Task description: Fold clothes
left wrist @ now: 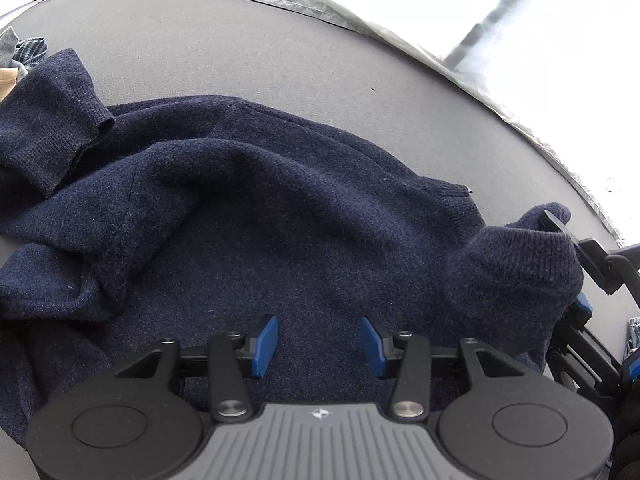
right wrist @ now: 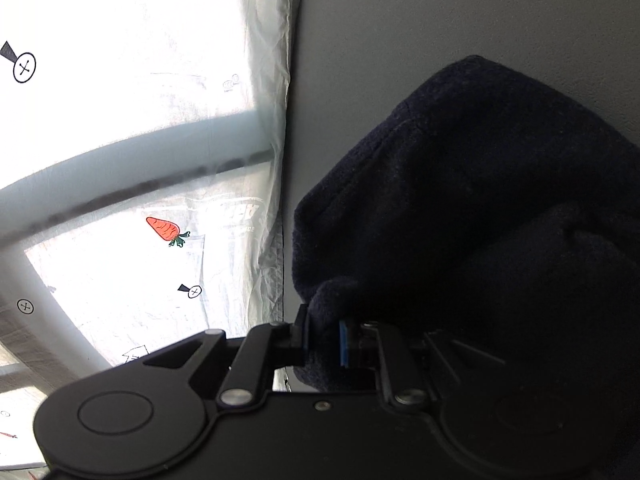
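Overhead, left gripper (left wrist: 319,346) stood part-open and empty above navy sweater (left wrist: 256,200), right gripper (right wrist: 322,340) clamped its ribbed edge (left wrist: 532,248), grey table (left wrist: 240,48) beneath.

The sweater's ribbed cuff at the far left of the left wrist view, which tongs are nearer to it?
Left. The left tongs hang open above the sweater, with the ribbed cuff off to their left. The right tongs pinch the sweater's opposite end.
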Available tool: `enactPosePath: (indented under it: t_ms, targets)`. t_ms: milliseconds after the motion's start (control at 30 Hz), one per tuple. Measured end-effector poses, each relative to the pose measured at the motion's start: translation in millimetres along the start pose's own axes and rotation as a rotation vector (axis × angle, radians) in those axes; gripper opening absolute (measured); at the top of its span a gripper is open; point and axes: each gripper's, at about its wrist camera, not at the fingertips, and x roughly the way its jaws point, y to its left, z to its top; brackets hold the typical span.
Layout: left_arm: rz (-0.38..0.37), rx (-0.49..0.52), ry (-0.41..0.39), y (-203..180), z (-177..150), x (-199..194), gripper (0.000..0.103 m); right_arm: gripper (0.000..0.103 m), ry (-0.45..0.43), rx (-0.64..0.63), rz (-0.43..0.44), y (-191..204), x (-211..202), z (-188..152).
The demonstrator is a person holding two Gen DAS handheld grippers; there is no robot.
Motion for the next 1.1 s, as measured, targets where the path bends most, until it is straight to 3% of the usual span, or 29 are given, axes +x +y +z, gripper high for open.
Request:
enactPosePath:
  t_ms: [200,300,367,500,567,600,667,800,933,1100]
  targets:
    - [-0.013,-0.011,-0.006,-1,-3,-1,0.048,0.013,-0.061,-0.016,0.111,1,-42,21]
    - [-0.019,-0.042,-0.034,9,0,-5,0.050,0.013,-0.027,0.063,0.169,3,-60,31]
    - [-0.039,-0.074,-0.067,19,5,-13,0.053,0.013,-0.012,0.030,0.224,17,-72,28]
    - [-0.040,-0.130,-0.147,41,19,-34,0.053,0.013,0.027,-0.060,0.378,74,10,2]
    - [-0.023,-0.147,-0.170,53,22,-41,0.053,0.013,0.030,-0.137,0.430,122,58,-14]
    - [-0.010,-0.159,-0.174,60,23,-43,0.053,0.013,0.020,-0.189,0.415,132,68,-18]
    - [0.005,-0.186,-0.172,72,20,-46,0.053,0.014,-0.019,-0.298,0.246,147,90,-23]
    - [0.012,-0.215,-0.140,90,6,-47,0.053,0.021,0.063,-0.221,-0.088,106,126,-5]
    - [0.034,-0.190,-0.116,93,-8,-41,0.053,0.022,0.093,-0.091,-0.158,50,124,-7]
    - [0.049,-0.104,-0.115,88,-20,-45,0.053,0.029,0.055,-0.137,-0.230,30,105,-23]
